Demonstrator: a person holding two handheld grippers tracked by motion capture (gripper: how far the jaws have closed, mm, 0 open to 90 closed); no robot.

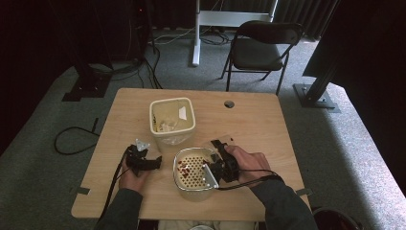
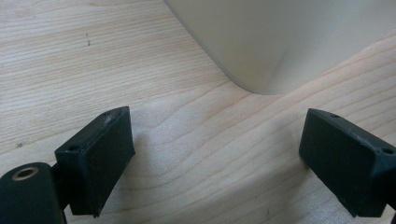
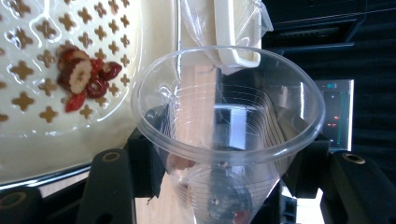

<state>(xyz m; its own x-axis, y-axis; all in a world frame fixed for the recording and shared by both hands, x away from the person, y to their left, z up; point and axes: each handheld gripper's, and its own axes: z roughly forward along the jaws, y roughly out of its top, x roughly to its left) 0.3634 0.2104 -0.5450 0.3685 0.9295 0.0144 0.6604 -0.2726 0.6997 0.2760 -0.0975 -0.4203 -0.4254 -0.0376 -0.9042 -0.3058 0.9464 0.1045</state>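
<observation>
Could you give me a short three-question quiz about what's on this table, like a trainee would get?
1. True or false: the right gripper holds a clear plastic cup.
2. What lies on the perforated strainer? A) red dried fruit B) coins C) noodles
3. Fill in: the left gripper has its jaws ____ over the bare wooden table.

Key: 1 true, the jaws press its sides. 2 A, red dried fruit. 3 open, with nothing between them.

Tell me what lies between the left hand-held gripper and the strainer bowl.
Bare wooden table: in the high view, nothing lies between the left hand-held gripper and the strainer bowl.
</observation>
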